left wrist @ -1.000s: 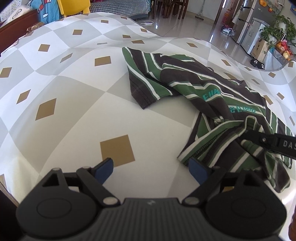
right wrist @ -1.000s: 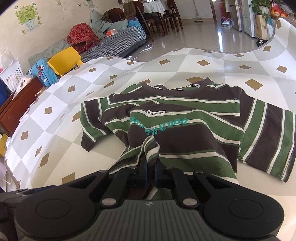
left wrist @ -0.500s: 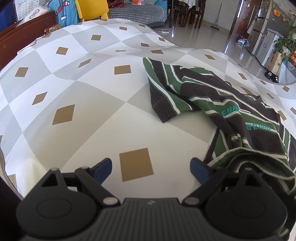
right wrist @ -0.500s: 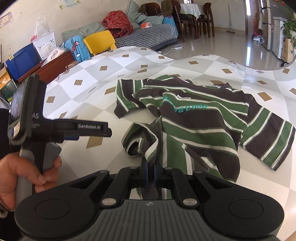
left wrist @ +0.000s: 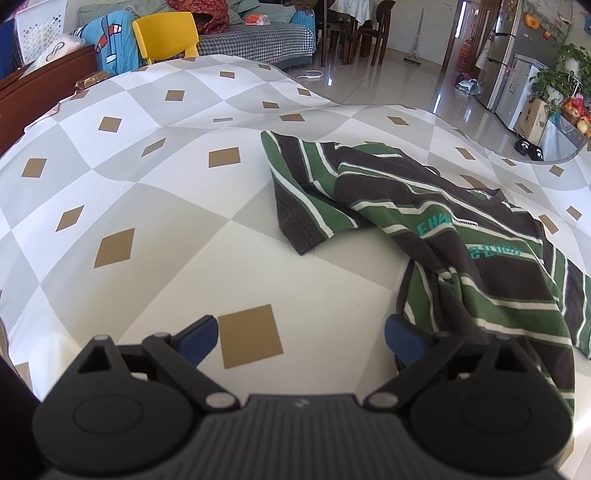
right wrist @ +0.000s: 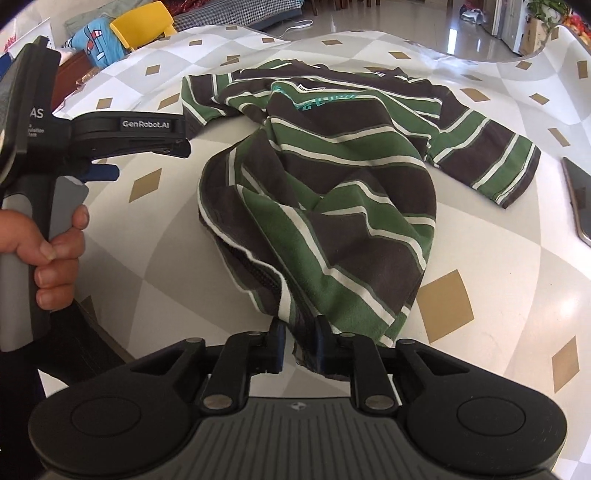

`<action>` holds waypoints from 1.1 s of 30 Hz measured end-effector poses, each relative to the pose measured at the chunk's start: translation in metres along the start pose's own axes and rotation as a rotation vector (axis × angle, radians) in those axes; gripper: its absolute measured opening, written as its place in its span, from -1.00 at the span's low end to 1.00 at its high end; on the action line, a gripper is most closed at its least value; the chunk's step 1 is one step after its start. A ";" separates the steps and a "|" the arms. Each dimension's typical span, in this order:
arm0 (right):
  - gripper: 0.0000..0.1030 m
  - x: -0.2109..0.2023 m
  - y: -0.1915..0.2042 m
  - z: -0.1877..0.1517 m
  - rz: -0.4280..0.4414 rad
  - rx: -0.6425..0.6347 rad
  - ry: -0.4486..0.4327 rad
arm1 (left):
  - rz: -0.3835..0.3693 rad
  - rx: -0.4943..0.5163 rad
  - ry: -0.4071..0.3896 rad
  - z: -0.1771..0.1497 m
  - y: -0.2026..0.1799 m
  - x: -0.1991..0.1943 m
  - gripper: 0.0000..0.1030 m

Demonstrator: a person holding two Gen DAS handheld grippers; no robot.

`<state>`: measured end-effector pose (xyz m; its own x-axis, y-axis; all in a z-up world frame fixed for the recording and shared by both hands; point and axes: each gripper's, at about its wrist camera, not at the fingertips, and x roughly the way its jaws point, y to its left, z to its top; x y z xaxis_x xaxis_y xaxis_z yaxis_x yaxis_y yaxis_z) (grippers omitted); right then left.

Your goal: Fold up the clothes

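Note:
A green, brown and white striped T-shirt lies crumpled on a table with a checkered cloth. My right gripper is shut on the shirt's bottom hem and holds it pulled toward the near edge. In the left wrist view the shirt lies to the right, one sleeve spread to the left. My left gripper is open and empty, over bare cloth just left of the shirt. It also shows in the right wrist view, held by a hand at the left.
A dark flat phone-like object lies at the table's right edge. Beyond the table are a yellow chair, a sofa, a wooden cabinet and shiny floor.
My right gripper pulled the shirt's hem back toward the near edge, stretching the body. My left gripper stayed open and drew back left of the shirt.

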<state>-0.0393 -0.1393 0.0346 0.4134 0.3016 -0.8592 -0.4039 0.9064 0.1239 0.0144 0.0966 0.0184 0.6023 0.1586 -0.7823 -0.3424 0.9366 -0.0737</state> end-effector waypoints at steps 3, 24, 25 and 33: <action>-0.41 -0.013 -0.003 0.003 0.030 0.021 -0.043 | -0.010 0.030 -0.006 -0.001 -0.007 -0.001 0.88; -0.32 -0.005 -0.071 0.091 -0.022 0.170 -0.161 | -0.042 0.167 -0.012 -0.010 -0.043 0.008 0.89; -0.32 -0.002 -0.075 0.094 -0.022 0.181 -0.160 | -0.048 0.169 -0.011 -0.010 -0.044 0.009 0.89; -0.31 0.026 -0.098 0.122 -0.033 0.206 -0.157 | -0.062 0.215 -0.021 -0.013 -0.057 0.012 0.90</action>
<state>0.1106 -0.1841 0.0607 0.5518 0.2982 -0.7788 -0.2197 0.9529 0.2092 0.0321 0.0411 0.0054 0.6330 0.1027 -0.7673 -0.1438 0.9895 0.0138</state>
